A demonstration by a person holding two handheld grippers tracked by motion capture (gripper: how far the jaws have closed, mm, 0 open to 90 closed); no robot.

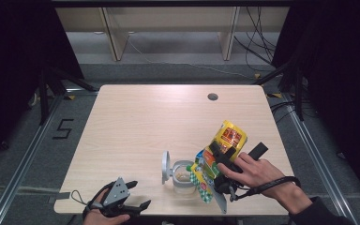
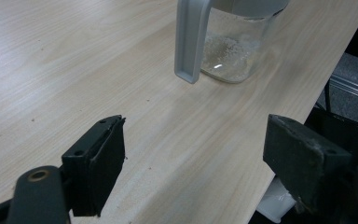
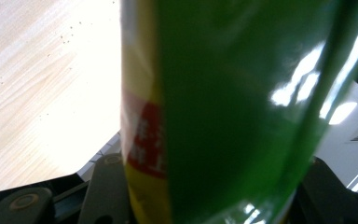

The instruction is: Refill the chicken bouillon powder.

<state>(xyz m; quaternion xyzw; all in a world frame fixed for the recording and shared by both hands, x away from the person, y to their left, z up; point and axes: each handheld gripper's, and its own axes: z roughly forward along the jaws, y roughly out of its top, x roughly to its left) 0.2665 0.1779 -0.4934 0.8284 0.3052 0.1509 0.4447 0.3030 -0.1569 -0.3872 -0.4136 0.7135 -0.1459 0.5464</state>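
Observation:
A yellow and green snack bag (image 1: pixel 227 138) is tilted with its lower end over a clear jar (image 1: pixel 183 180) near the table's front edge. My right gripper (image 1: pixel 221 157) is shut on the bag's middle. The jar's grey lid (image 1: pixel 166 166) stands flipped open on its left side, and a little pale content lies at the jar's bottom. In the right gripper view the bag (image 3: pixel 223 116) sits between the jaws of the right gripper (image 3: pixel 214 186). My left gripper (image 1: pixel 133 204) rests open at the front left. In its own view the left gripper (image 2: pixel 193 158) faces the jar (image 2: pixel 233 51) and lid (image 2: pixel 191 42).
The light wooden table (image 1: pixel 159 117) has a round cable hole (image 1: pixel 212 97) at the back right. The jar stands close to the front edge. Beyond the table are a wooden shelf frame (image 1: pixel 117 37) and cables on the grey floor (image 1: pixel 258 51).

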